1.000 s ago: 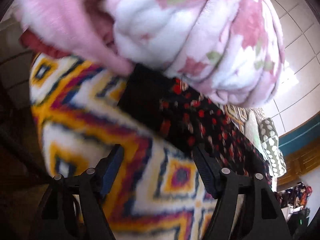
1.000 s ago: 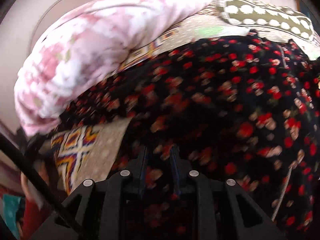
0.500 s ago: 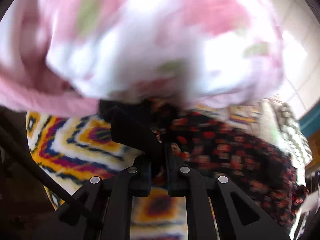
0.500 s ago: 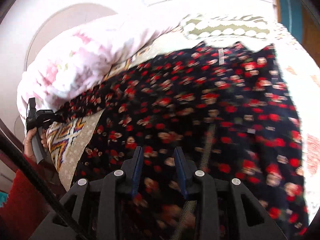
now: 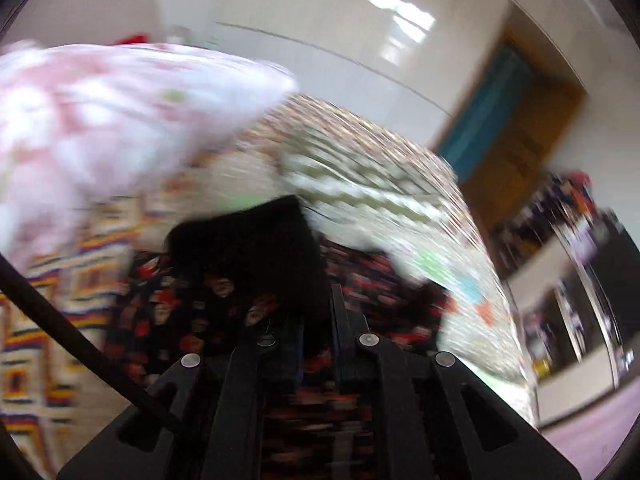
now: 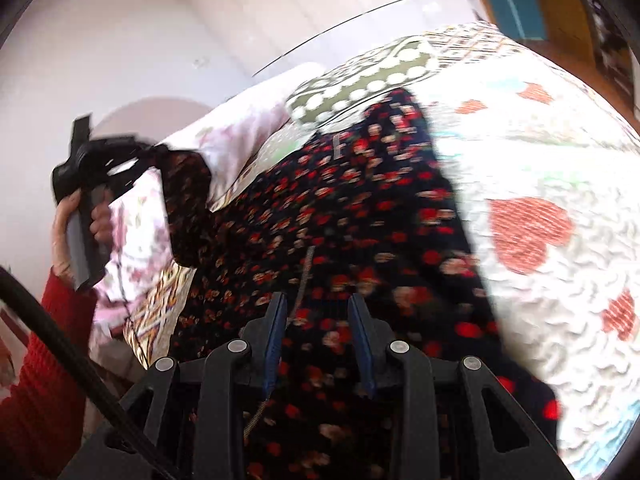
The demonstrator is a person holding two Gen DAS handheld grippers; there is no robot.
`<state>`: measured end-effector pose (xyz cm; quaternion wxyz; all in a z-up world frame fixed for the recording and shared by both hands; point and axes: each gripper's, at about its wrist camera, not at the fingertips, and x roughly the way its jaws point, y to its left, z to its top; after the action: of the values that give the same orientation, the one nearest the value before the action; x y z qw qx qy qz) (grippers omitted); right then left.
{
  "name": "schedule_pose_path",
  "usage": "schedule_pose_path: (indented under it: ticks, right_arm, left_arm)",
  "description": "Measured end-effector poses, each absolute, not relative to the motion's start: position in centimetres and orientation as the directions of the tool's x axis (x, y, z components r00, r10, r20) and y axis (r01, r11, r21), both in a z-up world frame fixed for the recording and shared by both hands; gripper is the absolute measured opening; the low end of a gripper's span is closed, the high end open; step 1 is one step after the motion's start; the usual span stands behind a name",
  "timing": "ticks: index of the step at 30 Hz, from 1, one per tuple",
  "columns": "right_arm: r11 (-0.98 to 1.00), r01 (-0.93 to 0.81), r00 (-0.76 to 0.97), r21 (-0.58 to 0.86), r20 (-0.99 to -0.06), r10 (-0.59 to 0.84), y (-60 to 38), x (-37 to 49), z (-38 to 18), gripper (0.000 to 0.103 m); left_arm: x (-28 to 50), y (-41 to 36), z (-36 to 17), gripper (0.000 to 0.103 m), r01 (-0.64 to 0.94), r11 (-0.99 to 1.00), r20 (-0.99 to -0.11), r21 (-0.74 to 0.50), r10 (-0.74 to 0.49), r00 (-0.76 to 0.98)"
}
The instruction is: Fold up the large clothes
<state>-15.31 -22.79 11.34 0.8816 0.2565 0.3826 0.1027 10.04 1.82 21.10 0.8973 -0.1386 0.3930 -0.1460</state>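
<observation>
Left tongs (image 5: 316,300): shut on a black corner of the dress (image 5: 192,304). Corner lifted clear of the bed, at far left in the right-wrist view, with cloth hanging from the clamp down to the rest of the dress. Gripped at the handle by the left hand (image 6: 64,232), above a red sleeve (image 6: 48,360).

Right tongs (image 6: 320,304): narrow gap, having just been opening. Dress cloth in the gap and under both fingers. Cannot tell whether the pads press on it. Zip (image 6: 306,276) just beside the left finger, running away from it toward the far side.

Dress: black with red flowers, spread along the bed from the near edge to the far end, slightly toward the left. Mostly flat except for the raised far-left corner.

Left of the dress: zigzag blanket (image 6: 160,312), partly under it. Beyond that, a pink floral blanket (image 6: 240,136), bunched, just behind the raised corner.

Right of the dress: white quilt (image 6: 560,152) with red hearts, touching the dress edge. At the far end: green dotted cloth (image 6: 360,88), touching the dress.

Left-wrist view heavily blurred. Far right there: teal door (image 5: 488,108) in a wooden frame.
</observation>
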Motion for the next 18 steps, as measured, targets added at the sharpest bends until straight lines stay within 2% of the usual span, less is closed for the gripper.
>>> schedule_pose_path:
  ticks: [4,6,7,9,11,15,18]
  right_arm:
    - [0.84,0.078,0.711,0.536,-0.621,0.33,-26.2,-16.8,11.1,0.035]
    - [0.83,0.11,0.717,0.546,-0.622,0.314,-27.8,-17.3,10.7,0.037]
    - [0.824,0.126,0.718,0.552,-0.624,0.308,-28.6,-17.5,10.5,0.04]
    - [0.815,0.145,0.721,0.561,-0.624,0.301,-29.6,-17.9,10.3,0.044]
    - [0.816,0.148,0.723,0.558,-0.624,0.295,-30.1,-18.2,10.3,0.046]
    - [0.821,0.138,0.726,0.553,-0.62,0.296,-30.2,-18.2,10.9,0.046]
    - [0.828,0.11,0.724,0.55,-0.615,0.312,-29.5,-17.6,11.7,0.046]
  left_arm:
    - [11.3,-8.3,18.3,0.009,0.276,0.883,-0.696,-0.379,-0.468,0.545]
    - [11.6,-12.0,16.4,0.013,0.319,0.88,-0.728,-0.353,-0.472,0.498]
    - [11.6,-13.6,15.2,0.016,0.319,0.893,-0.752,-0.317,-0.442,0.49]
    - [11.0,-15.1,13.8,0.039,0.328,0.9,-0.771,-0.286,-0.42,0.48]
    - [10.0,-14.7,13.2,0.051,0.348,0.884,-0.769,-0.313,-0.451,0.454]
    - [8.3,-12.6,13.5,0.061,0.36,0.864,-0.754,-0.352,-0.489,0.438]
    - [7.4,-8.9,14.9,0.069,0.332,0.89,-0.742,-0.313,-0.448,0.498]
